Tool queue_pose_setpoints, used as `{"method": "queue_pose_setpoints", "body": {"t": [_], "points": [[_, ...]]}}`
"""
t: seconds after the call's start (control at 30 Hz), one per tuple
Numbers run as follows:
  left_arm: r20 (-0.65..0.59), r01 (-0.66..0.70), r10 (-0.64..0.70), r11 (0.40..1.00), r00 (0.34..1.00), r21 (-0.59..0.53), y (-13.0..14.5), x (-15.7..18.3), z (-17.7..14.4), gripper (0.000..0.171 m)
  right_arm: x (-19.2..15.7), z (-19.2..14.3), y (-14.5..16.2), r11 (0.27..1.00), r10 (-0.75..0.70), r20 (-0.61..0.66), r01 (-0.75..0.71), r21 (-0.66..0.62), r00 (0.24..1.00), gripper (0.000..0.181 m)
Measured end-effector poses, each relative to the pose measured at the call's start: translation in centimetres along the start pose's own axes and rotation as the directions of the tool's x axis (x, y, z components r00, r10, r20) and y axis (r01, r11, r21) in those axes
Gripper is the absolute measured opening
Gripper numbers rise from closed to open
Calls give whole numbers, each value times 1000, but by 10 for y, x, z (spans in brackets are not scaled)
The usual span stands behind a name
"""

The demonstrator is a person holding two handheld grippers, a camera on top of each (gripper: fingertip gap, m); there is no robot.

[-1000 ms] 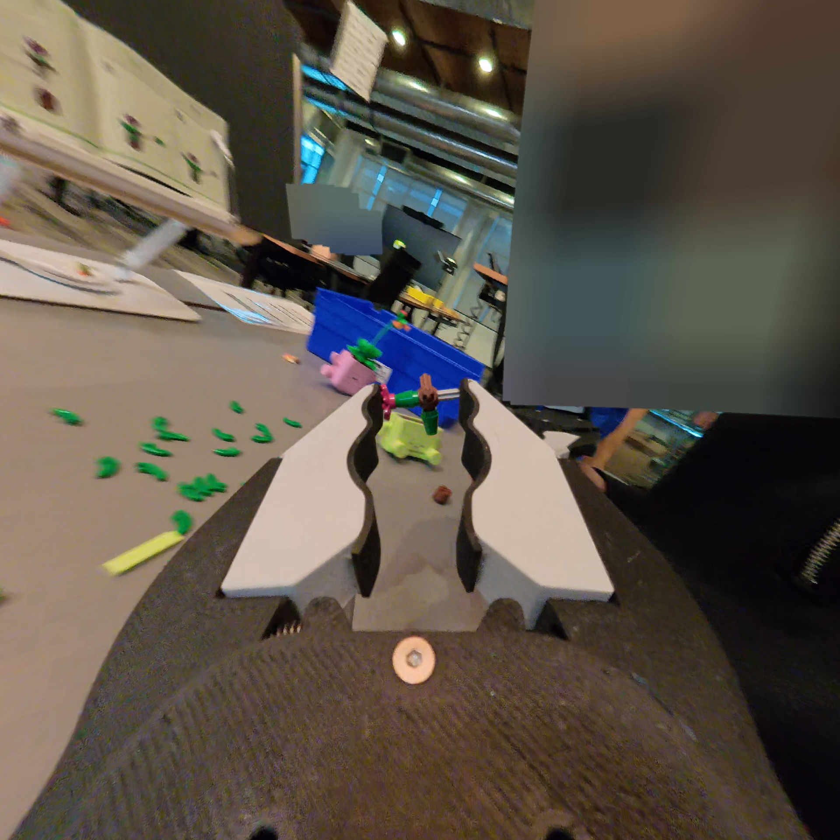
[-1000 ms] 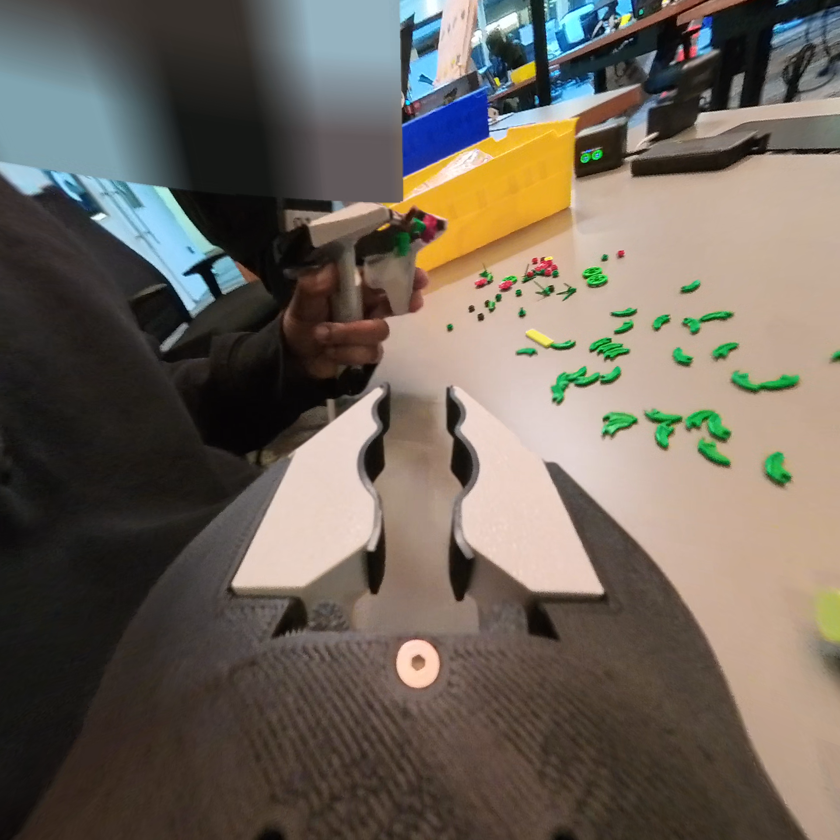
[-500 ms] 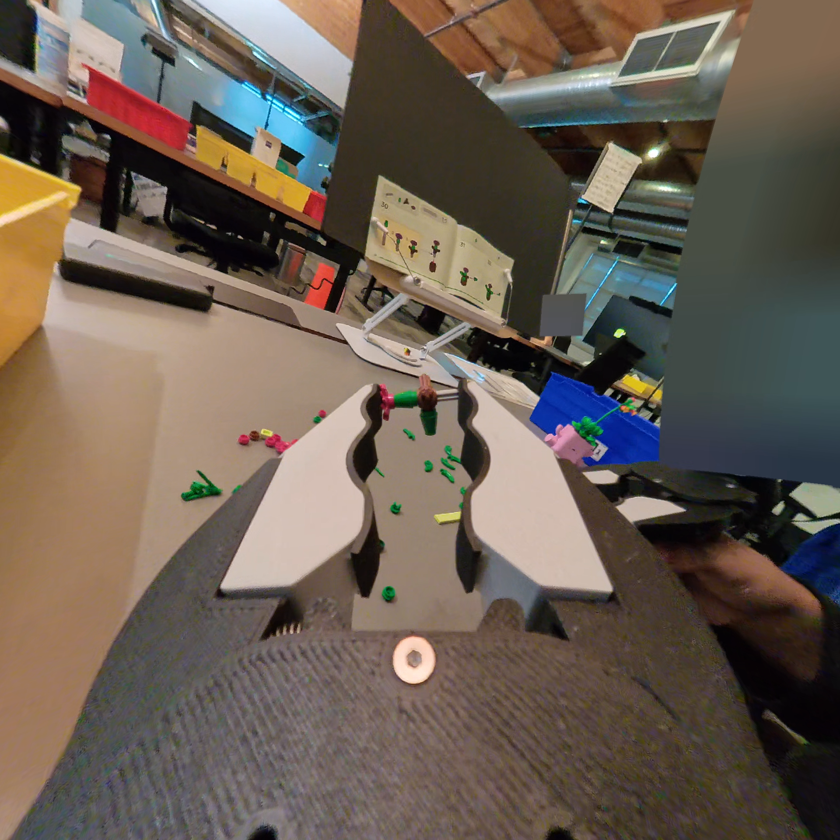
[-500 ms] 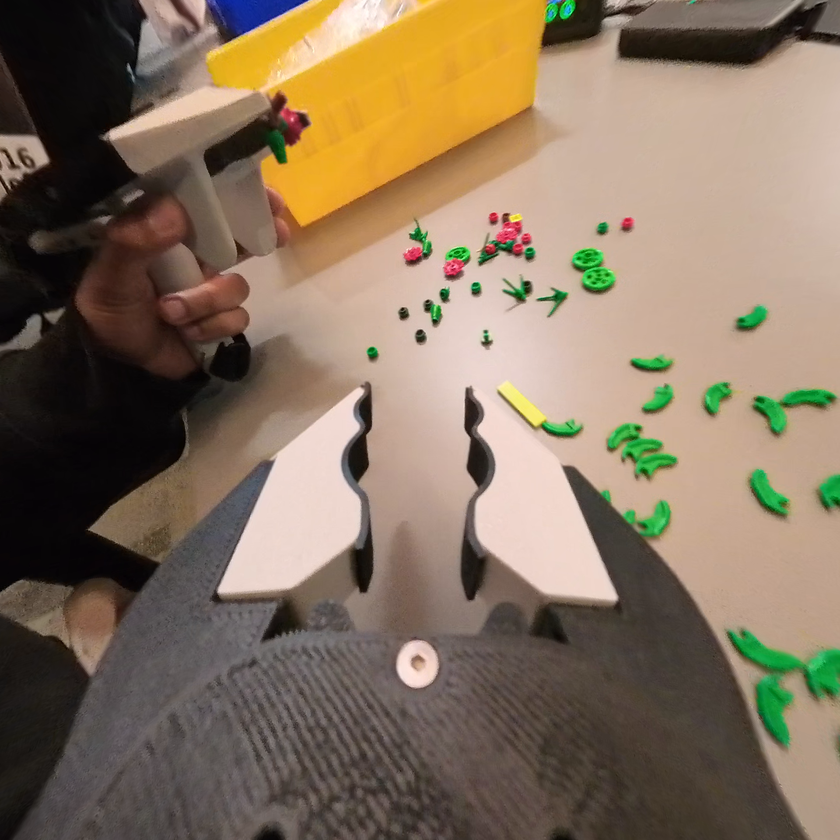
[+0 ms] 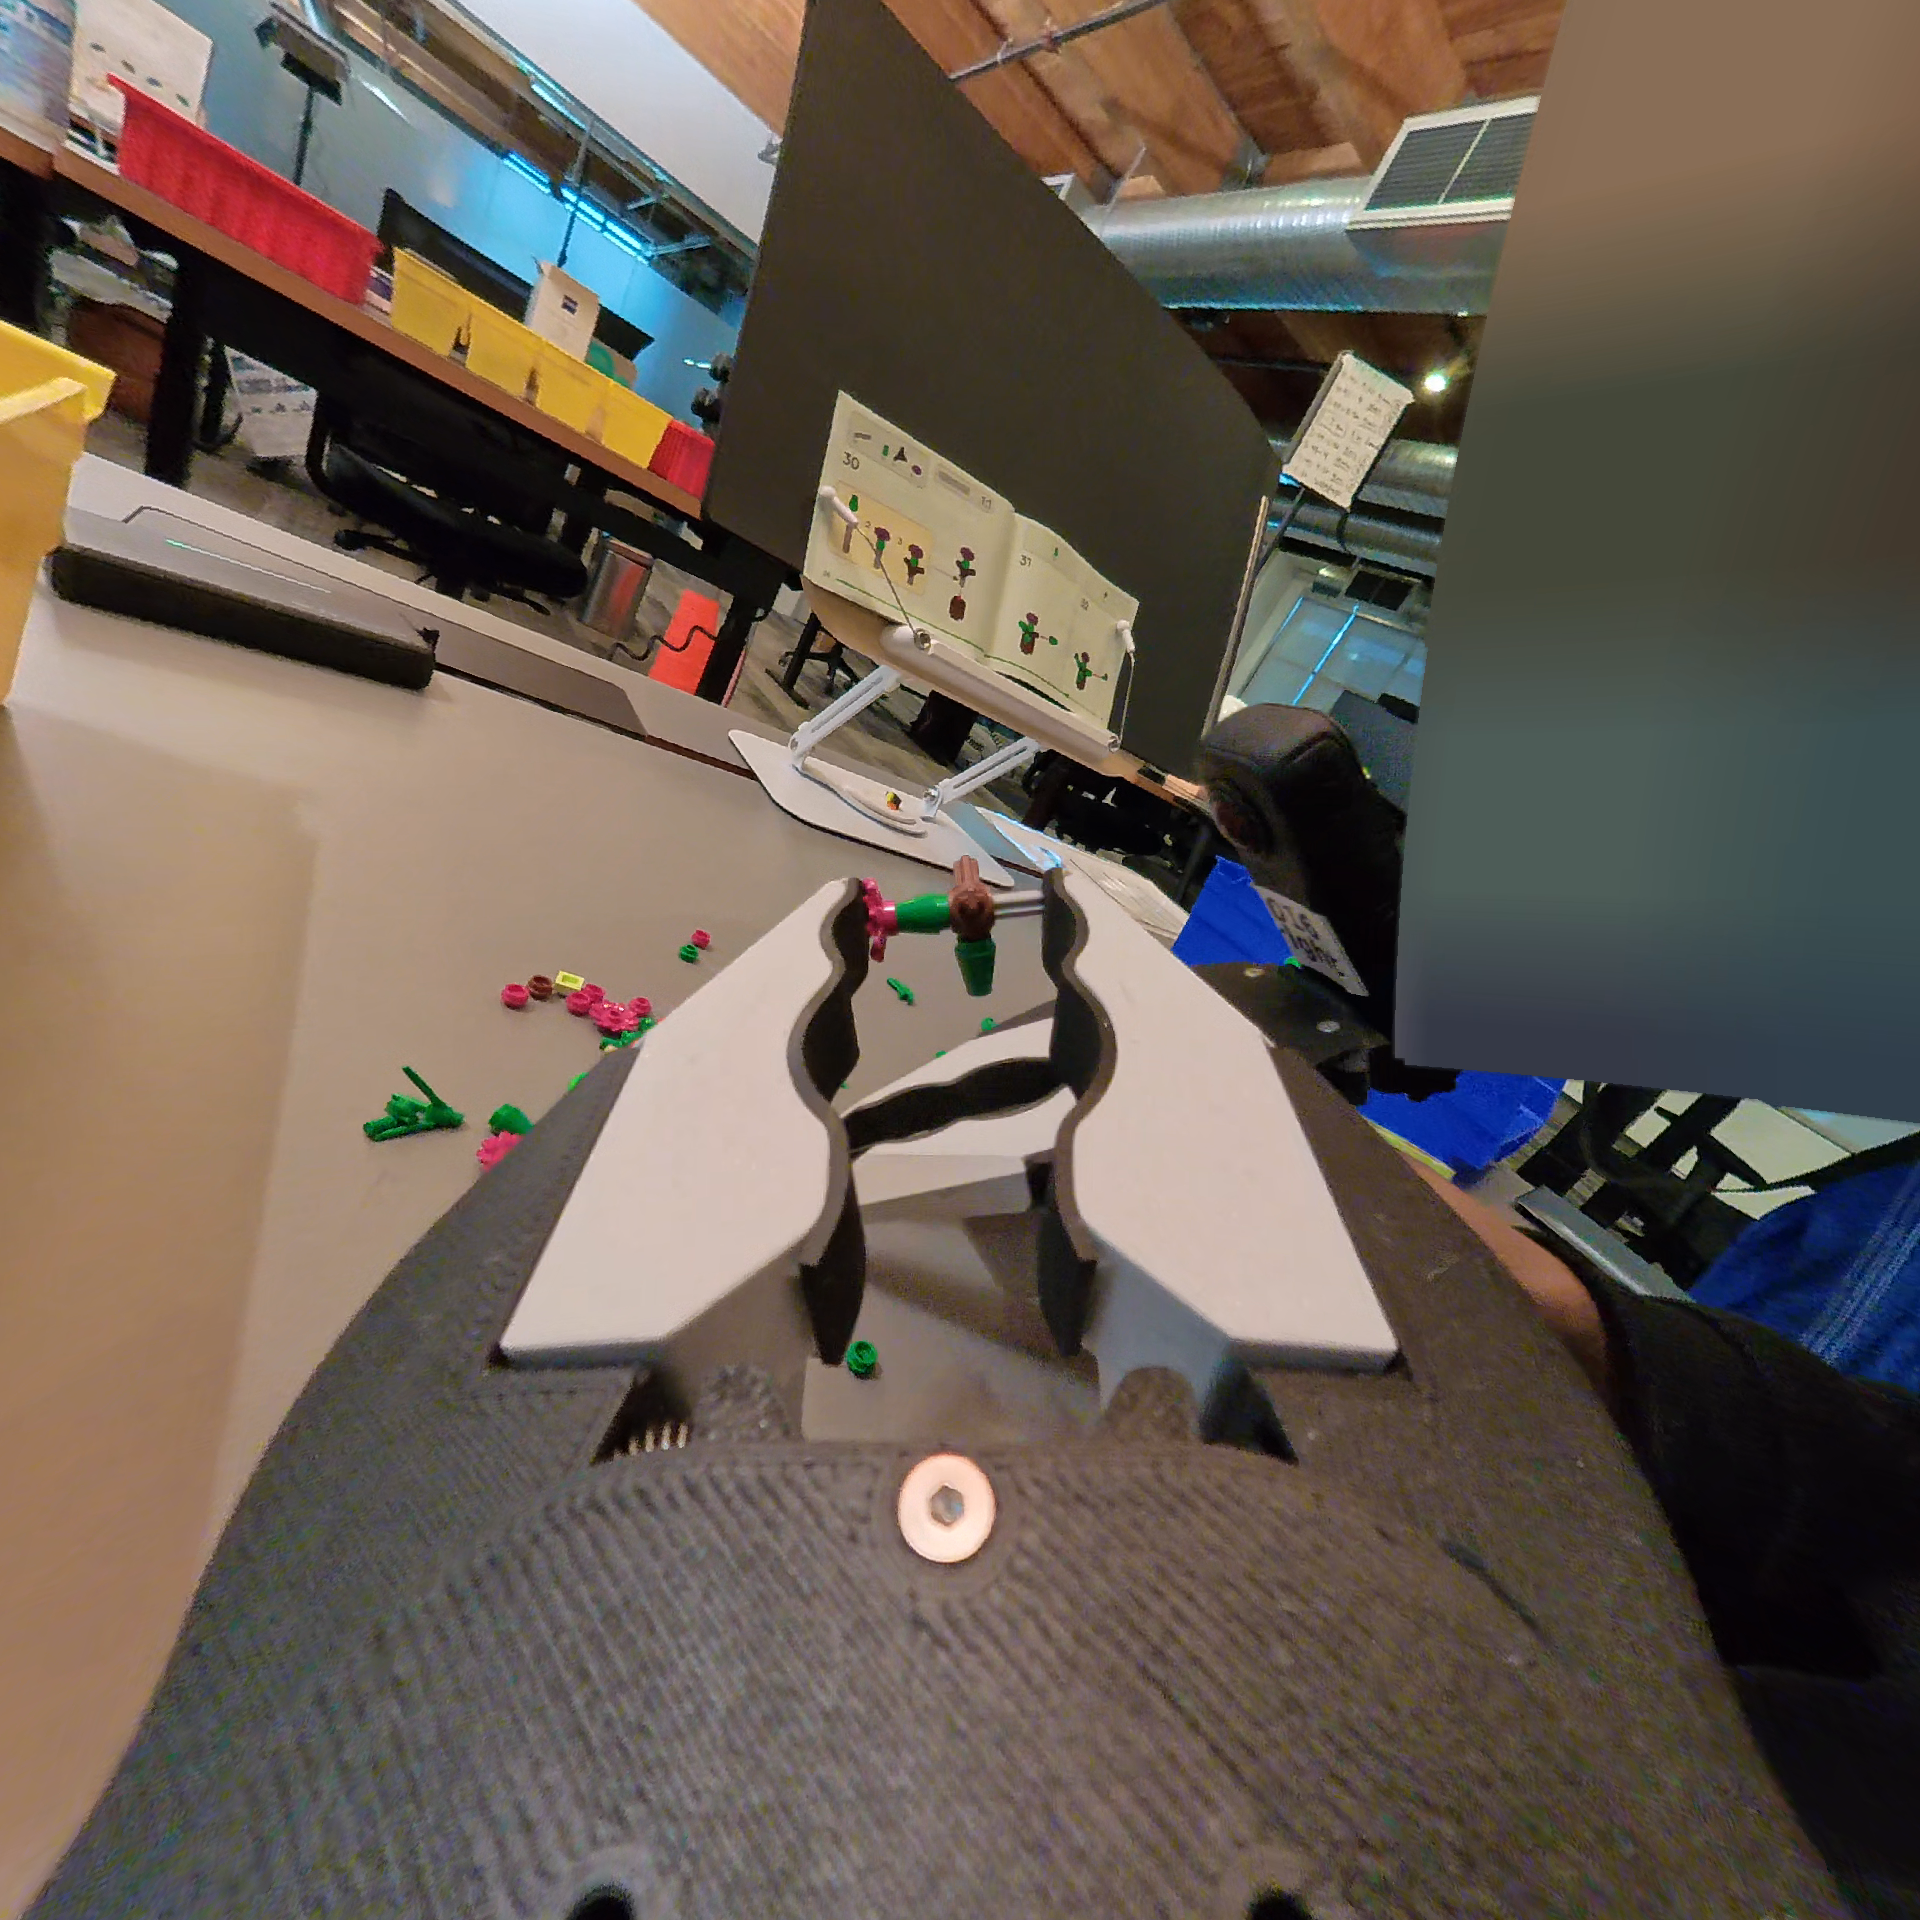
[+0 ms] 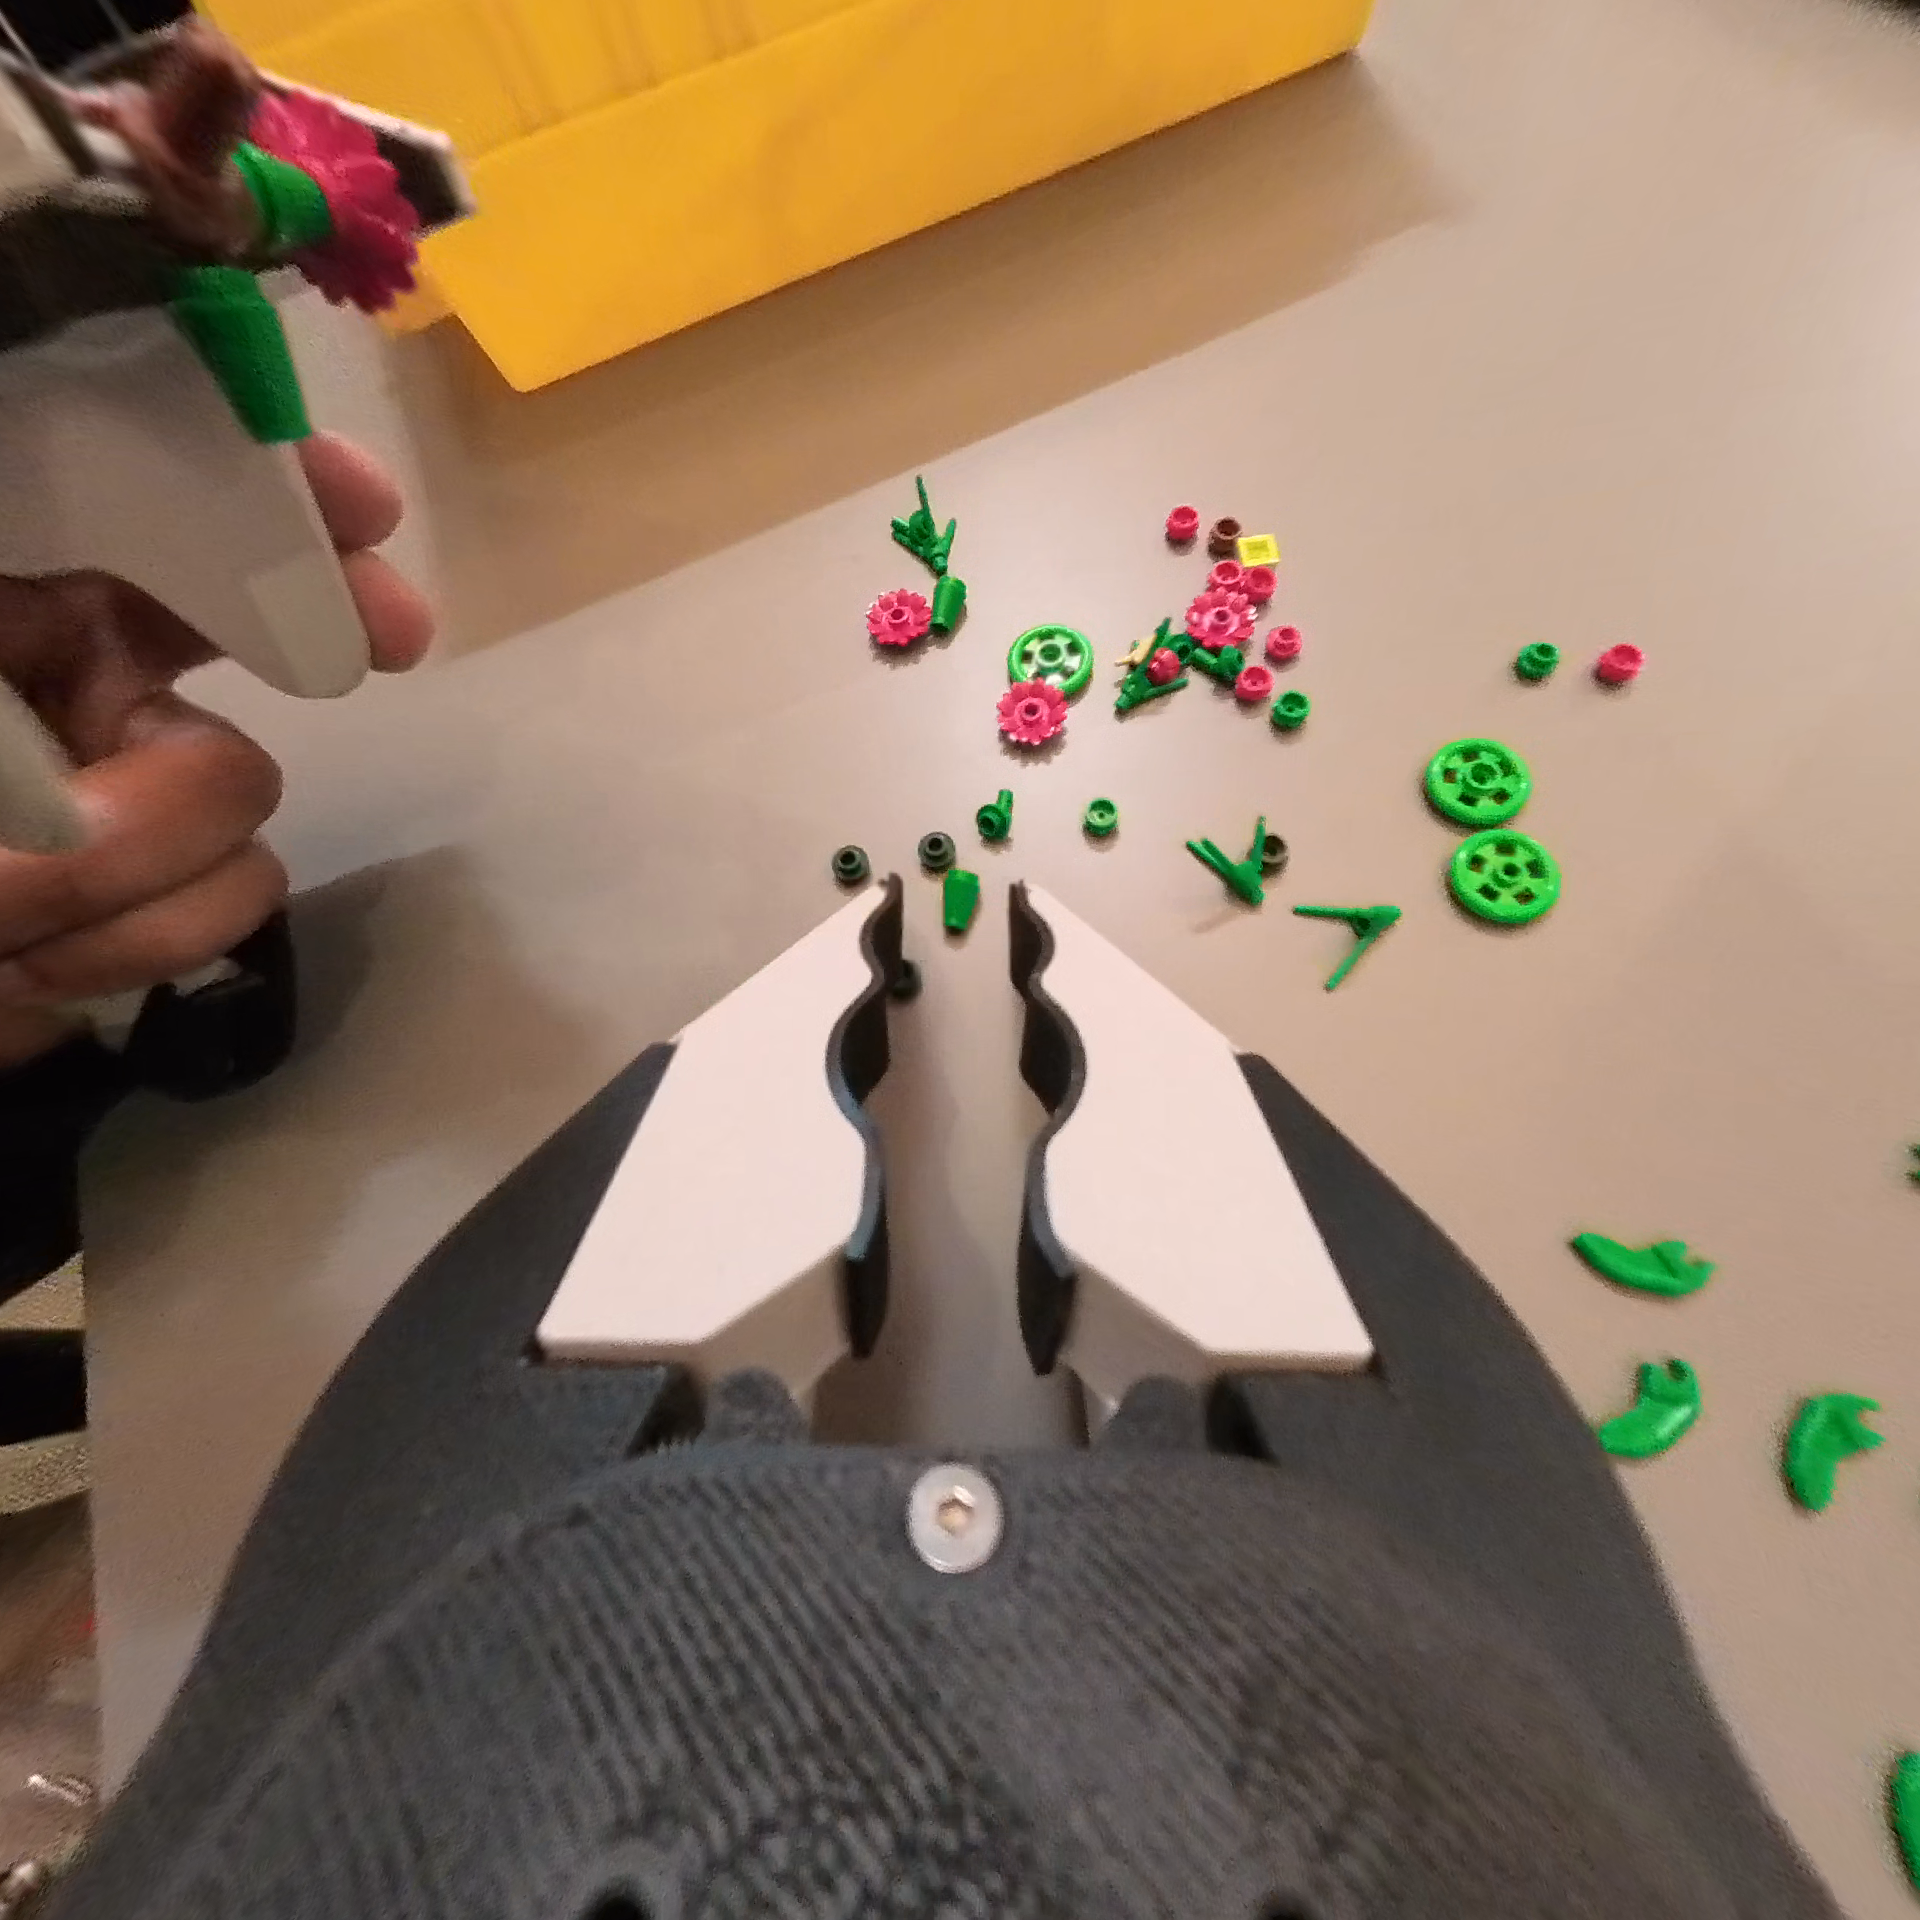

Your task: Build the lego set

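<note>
The spread right claw points at a small green cone lying lengthwise between its tips, while the left claw pinches the flower stem.

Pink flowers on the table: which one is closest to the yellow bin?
The flower farthest left, beside a small green cone. The other two loose flowers lie farther right, away from the bin.
</note>
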State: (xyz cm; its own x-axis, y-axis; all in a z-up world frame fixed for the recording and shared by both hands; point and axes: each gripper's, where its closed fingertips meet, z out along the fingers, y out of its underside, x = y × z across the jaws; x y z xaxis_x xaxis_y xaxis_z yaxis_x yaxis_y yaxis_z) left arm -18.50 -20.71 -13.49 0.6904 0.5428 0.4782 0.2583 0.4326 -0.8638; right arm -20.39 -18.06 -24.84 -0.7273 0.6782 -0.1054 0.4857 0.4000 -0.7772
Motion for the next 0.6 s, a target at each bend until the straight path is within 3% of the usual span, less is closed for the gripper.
{"method": "queue_pose_setpoints", "body": {"t": [0.33,0.5,0.6], "points": [[-85,2,-4,1000,996,-13,4,15,3,31,6,4,3,1000,-16,-17,15,-24,1000,4],[-184,-34,14,993,983,-109,23,36,9,30,2,-46,-16,980,-34,50,23,197,998,4],[-252,-142,89,969,964,-201,47,55,14,30,0,-92,-8,954,-81,73,56,295,994,4]]}}
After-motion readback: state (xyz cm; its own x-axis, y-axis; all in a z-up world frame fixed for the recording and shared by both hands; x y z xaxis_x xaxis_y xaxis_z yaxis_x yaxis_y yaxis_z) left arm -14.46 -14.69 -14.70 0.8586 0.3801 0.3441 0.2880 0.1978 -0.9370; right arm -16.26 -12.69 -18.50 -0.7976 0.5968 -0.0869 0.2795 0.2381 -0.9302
